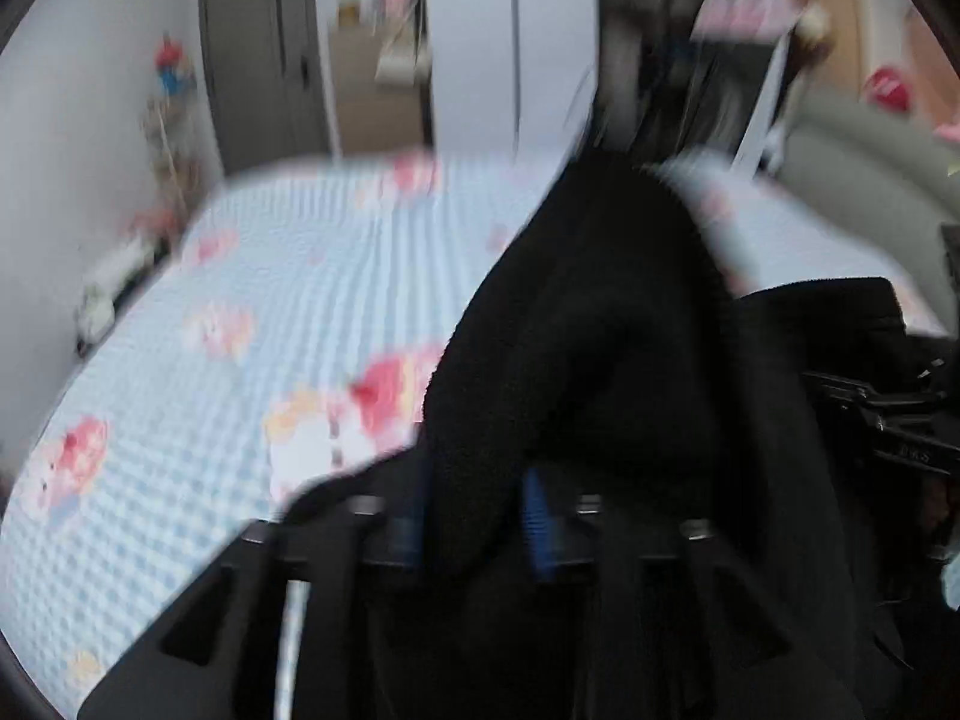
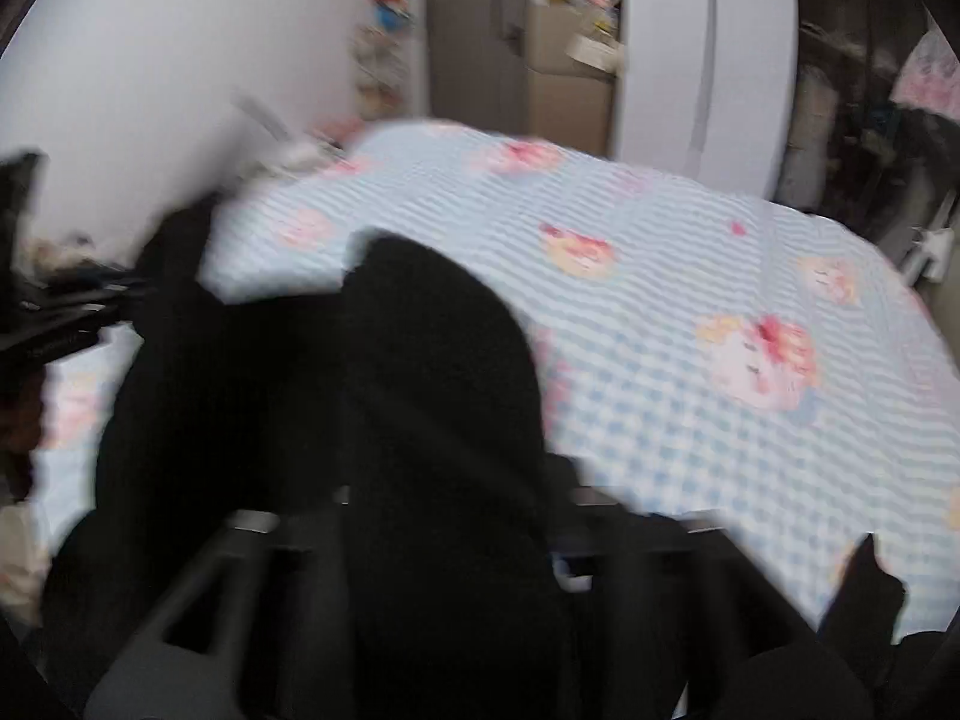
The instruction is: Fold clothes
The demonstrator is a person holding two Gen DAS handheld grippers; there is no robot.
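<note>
Both views are blurred by motion, so edges smear and small details cannot be read. The light is soft, even and rather bright, and I cannot tell its source. The bed (image 1: pixel 252 276) shows its blue check pattern only as streaks. The black garment (image 1: pixel 600 324) is so dark that almost no folds show in it. The fisheye lens bends the wall (image 2: pixel 150 90) and wardrobe (image 2: pixel 708 60), and the corners are black.

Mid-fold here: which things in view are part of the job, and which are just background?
Job:
black garment, pinched in the left gripper and the right gripper
checked bedspread, the folding surface

Background:
white wardrobe
cardboard box
grey door
</note>
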